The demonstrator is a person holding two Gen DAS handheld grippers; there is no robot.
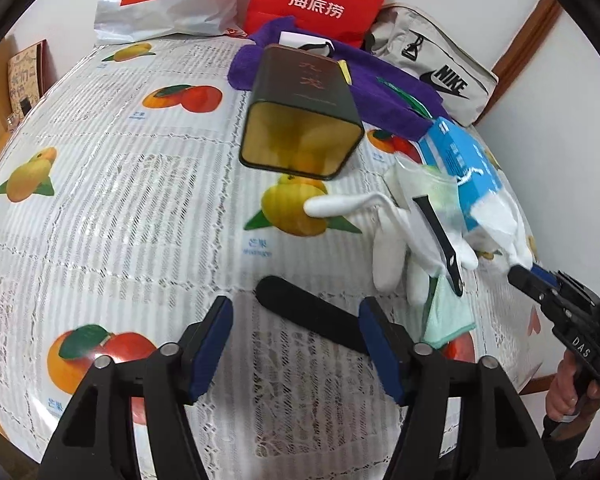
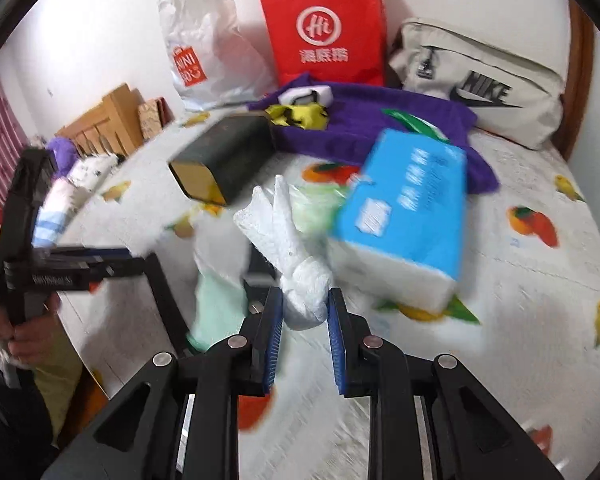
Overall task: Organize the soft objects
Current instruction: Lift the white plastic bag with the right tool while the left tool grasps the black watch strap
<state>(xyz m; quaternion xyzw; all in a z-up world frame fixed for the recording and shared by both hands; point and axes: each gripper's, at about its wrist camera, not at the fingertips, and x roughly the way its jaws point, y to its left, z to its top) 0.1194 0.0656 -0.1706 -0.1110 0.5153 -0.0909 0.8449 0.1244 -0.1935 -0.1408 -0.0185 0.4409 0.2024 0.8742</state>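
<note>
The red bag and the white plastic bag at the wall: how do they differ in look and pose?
The red bag is stiff paper with flat sides and stands upright; the white plastic bag is thin, crumpled and slumps. The red bag carries a white round logo, while the white plastic bag carries an orange-red square logo. Both stand at the back of the tablecloth against the wall.

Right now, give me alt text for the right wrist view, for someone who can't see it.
The right tongs pinch a white glove above a fruit-print tablecloth. Beside the glove is a blue tissue pack, behind it a dark tin on its side and a purple towel. The left tongs enter from the left edge.
</note>
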